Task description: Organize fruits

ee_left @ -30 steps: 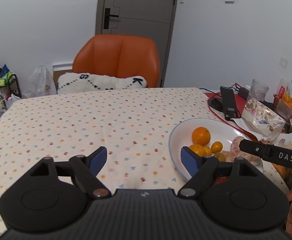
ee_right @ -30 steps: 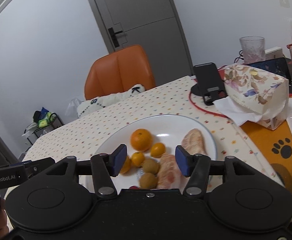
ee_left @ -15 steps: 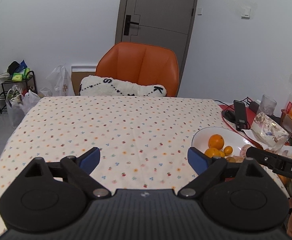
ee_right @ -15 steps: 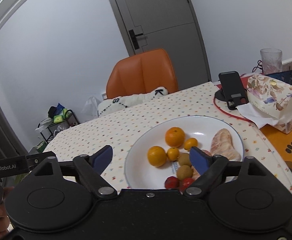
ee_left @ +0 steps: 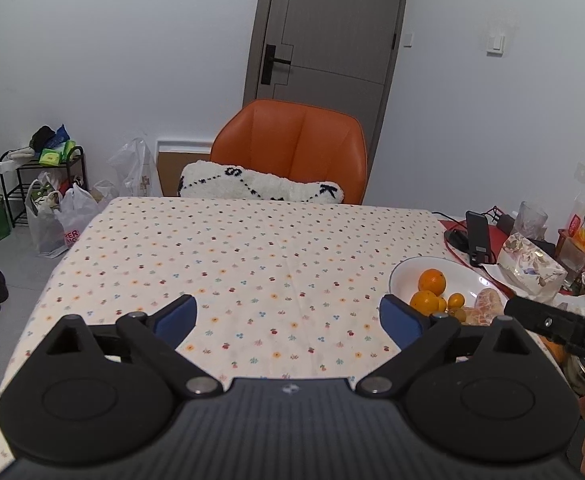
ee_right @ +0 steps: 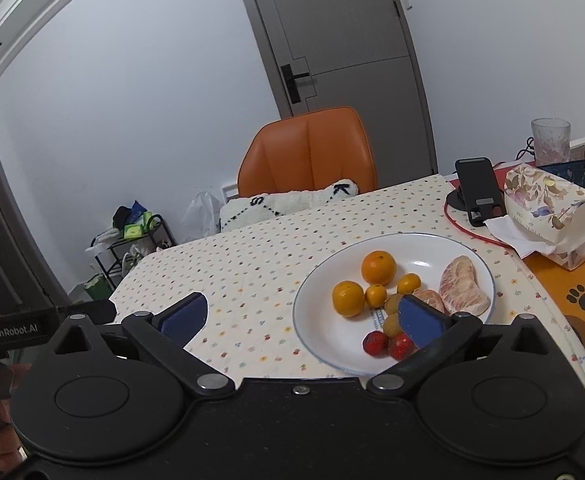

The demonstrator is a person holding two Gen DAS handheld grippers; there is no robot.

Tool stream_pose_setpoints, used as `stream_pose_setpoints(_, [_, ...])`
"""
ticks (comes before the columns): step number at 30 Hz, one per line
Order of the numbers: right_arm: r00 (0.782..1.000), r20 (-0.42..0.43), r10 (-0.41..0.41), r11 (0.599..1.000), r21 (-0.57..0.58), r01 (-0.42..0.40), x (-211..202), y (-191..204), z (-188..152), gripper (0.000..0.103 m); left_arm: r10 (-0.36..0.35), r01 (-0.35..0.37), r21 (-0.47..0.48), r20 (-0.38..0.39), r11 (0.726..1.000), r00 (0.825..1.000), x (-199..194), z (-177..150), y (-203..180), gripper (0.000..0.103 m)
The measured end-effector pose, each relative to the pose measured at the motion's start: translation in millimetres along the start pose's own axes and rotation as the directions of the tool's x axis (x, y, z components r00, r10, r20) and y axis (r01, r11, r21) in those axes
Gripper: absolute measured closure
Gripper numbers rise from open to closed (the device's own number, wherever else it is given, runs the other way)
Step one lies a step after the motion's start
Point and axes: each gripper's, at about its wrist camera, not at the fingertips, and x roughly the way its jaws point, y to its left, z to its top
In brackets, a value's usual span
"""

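The fruit sits together on a white plate (ee_right: 392,344) at the right side of the table: two oranges (ee_right: 378,267), two small kumquat-like fruits (ee_right: 408,283), brownish kiwi-like fruits (ee_right: 393,303), two red strawberries (ee_right: 375,342) and peeled pomelo segments (ee_right: 463,291). The oranges look firm and round, likely to roll, so a hold across the middle seems safest. The strawberries and the peeled pomelo look soft and easily bruised, and probably want a light squeeze across the widest part. The right gripper (ee_right: 298,316) hangs above the plate's near edge with its jaws spread wide and nothing between them; the left gripper (ee_left: 288,318) is likewise wide and empty over bare tablecloth (ee_left: 252,264). To the left of the plate the cloth offers plenty of open room for setting fruit down. To the right it is crowded: a phone on a stand (ee_right: 478,194), a floral tissue pack (ee_right: 548,216) and a glass (ee_right: 550,140) stand near the plate's rim, so movement that way looks tight.
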Motion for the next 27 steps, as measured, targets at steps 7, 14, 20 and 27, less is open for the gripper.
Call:
stream_pose_setpoints(7, [1.0, 0.001, 0.003, 1.0, -0.003, -0.003, -19, 9, -6, 0.0, 0.016, -0.016, 0.003, 0.018, 1.0, 1.0, -26, -7, 8, 0.003])
stream_pose_setpoints(14, [1.0, 0.022, 0.02, 1.0, -0.02, -0.02, -37, 22, -8, 0.0, 0.039, -0.04, 0.011, 0.029, 0.999, 0.999, -54, -11, 15, 0.003])
stream_pose_setpoints(20, [0.998, 0.034, 0.05, 0.998, -0.025, -0.049, -52, 31, -10, 0.0, 0.056, -0.057, 0.02, 0.046, 0.998, 0.997, -78, -15, 22, 0.003])
stream_pose_setpoints(27, [0.997, 0.027, 0.069, 0.996, -0.063, -0.068, -69, 45, -13, 0.0, 0.075, -0.077, 0.034, 0.059, 0.996, 0.995, -100, -20, 27, 0.003])
